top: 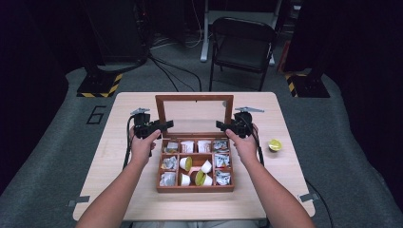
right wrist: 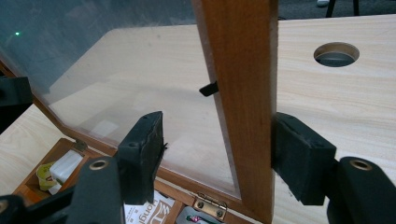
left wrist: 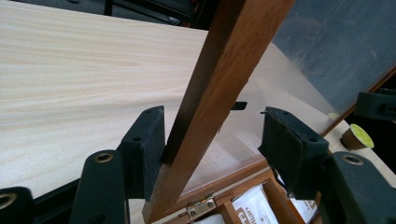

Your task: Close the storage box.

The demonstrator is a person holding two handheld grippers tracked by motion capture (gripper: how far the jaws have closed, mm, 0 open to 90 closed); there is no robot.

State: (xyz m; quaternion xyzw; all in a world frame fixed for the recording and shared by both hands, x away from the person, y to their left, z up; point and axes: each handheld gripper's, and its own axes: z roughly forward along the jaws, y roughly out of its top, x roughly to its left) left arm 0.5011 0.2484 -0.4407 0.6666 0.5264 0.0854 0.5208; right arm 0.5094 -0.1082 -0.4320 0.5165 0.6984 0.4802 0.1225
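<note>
Pale wooden table (top: 128, 190) (dark room, grey floor (top: 43, 156))

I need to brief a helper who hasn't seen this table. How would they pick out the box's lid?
On the pale wooden table sits a brown compartment box. Its lid stands upright at the far edge: a wooden frame around a clear pane, unlike the packet-filled compartments below.

Bare forearms, black grippers (top: 164, 126) w/ black jaws, brass screws, grey top plates, trailing cables

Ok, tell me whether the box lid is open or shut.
Open: the lid stands upright behind the wooden box, compartments exposed.
</note>
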